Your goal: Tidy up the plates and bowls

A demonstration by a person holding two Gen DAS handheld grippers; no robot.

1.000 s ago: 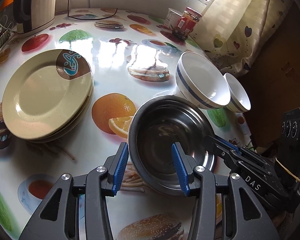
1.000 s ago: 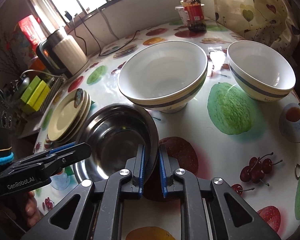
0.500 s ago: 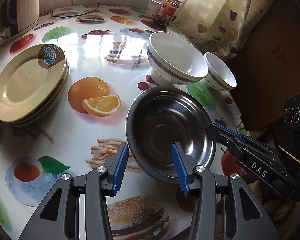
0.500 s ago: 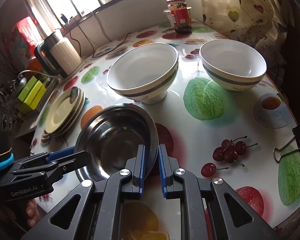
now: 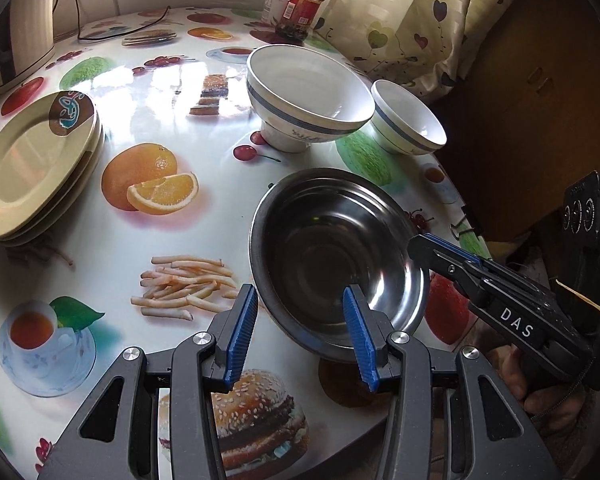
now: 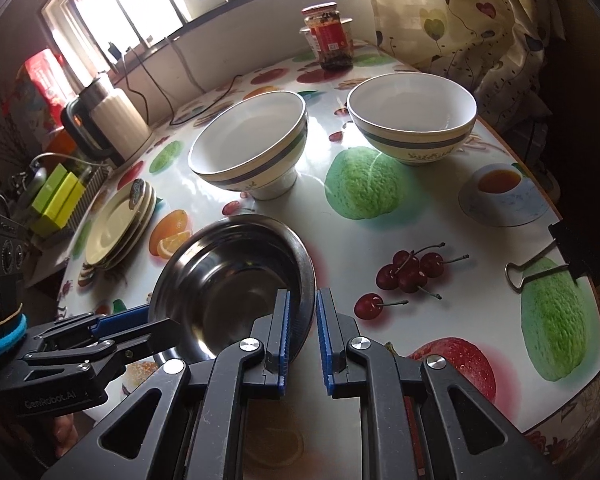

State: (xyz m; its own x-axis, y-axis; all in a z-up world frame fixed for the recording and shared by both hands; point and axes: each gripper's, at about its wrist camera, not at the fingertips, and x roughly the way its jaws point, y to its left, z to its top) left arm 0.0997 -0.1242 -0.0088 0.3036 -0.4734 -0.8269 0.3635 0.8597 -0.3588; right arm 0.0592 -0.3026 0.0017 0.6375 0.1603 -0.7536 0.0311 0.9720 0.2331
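Right gripper (image 6: 302, 334) clenched on the rim of the steel bowl (image 6: 236, 276), which it holds tilted above the table (image 6: 460, 240). Left gripper (image 5: 298, 336) half open, its jaws astride the bowl's near rim; contact cannot be judged. Beyond stand two white bowls (image 6: 252, 148), close together, and to the left a stack of plates (image 5: 32, 164).

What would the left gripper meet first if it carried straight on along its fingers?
Probably the steel bowl: its near rim already sits between the open left gripper fingers, while the right gripper holds its other side. Depth is hard to judge here.
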